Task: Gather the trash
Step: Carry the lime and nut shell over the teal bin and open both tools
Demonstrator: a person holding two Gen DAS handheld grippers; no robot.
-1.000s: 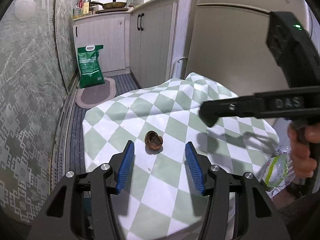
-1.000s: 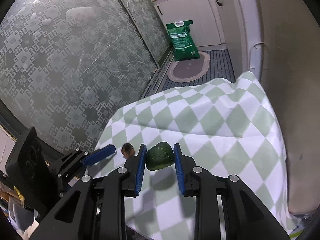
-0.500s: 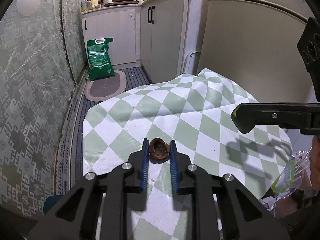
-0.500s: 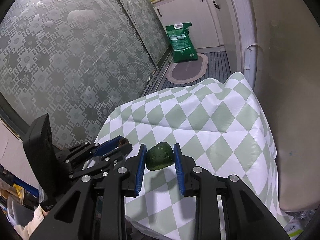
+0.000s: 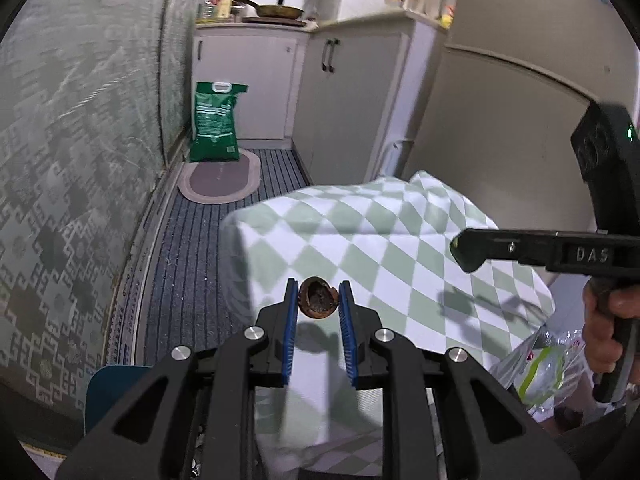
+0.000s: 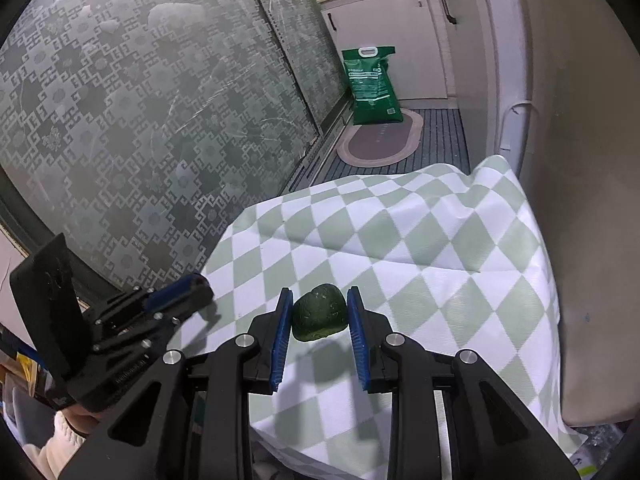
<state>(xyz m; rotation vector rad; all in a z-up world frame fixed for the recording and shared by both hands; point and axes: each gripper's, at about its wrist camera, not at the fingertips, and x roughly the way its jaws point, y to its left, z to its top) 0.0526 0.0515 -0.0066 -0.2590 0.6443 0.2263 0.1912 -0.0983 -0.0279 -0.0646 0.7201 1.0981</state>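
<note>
My left gripper is shut on a brown nut shell and holds it above the green-and-white checked tablecloth. My right gripper is shut on a dark green rind piece and holds it above the same cloth. The right gripper also shows in the left wrist view, off to the right. The left gripper shows in the right wrist view at the cloth's left edge.
A clear plastic bag hangs by the table's right side under the hand. A green sack and an oval mat lie on the striped floor. Patterned glass doors run along the left; a beige fridge stands right.
My left gripper closed on the nut shell and lifted it off the cloth, pulling back. My right gripper kept hold of the green piece and drew back and up a little.
</note>
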